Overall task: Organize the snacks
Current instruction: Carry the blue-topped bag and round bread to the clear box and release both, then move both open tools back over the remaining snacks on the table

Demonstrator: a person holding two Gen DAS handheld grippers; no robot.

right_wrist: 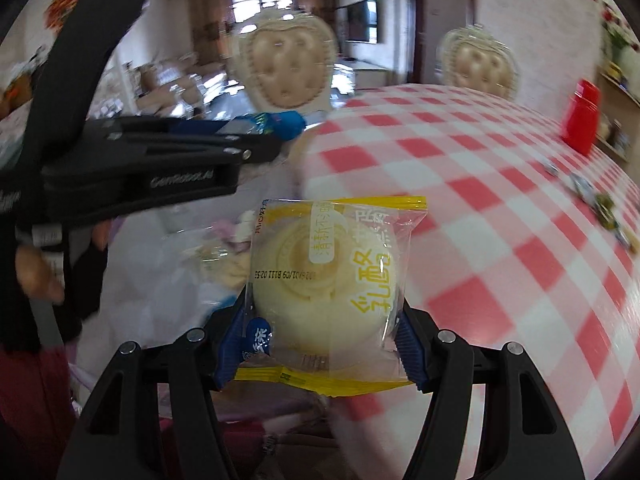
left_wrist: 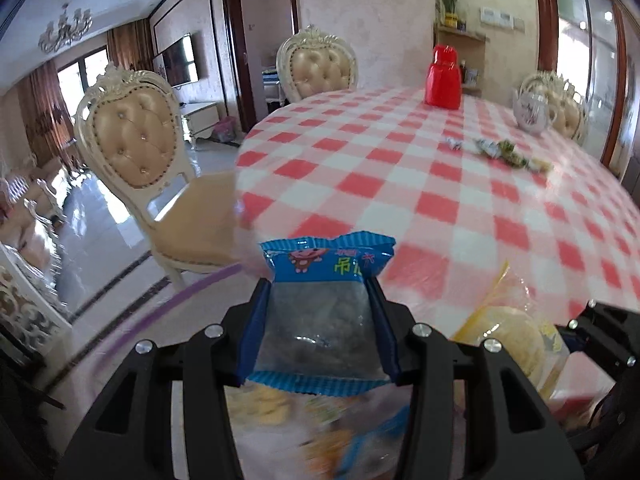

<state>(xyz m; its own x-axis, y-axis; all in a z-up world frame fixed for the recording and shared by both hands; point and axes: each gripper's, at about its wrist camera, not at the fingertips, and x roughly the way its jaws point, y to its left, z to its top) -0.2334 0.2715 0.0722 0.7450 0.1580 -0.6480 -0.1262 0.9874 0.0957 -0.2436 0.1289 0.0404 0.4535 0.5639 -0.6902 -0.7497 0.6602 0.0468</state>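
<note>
My left gripper (left_wrist: 320, 284) is shut on a blue snack packet (left_wrist: 320, 312) with a clear window, held above the near edge of the red-and-white checked table (left_wrist: 400, 168). My right gripper (right_wrist: 324, 304) is shut on a yellow-edged packet with a pale round cake (right_wrist: 328, 276) inside. That yellow packet (left_wrist: 508, 332) shows at the lower right of the left wrist view, beside the right gripper's black frame. The left gripper (right_wrist: 276, 132) with its blue packet (right_wrist: 280, 122) crosses the upper left of the right wrist view. Blurred loose snacks (left_wrist: 280, 404) lie below the left gripper.
A red container (left_wrist: 442, 80) stands at the far side of the table, a white teapot (left_wrist: 530, 114) to its right. Small wrapped sweets (left_wrist: 500, 150) lie mid-table. Cream padded chairs (left_wrist: 132, 144) stand at the left and back. A person's hand (right_wrist: 36, 268) holds the left gripper.
</note>
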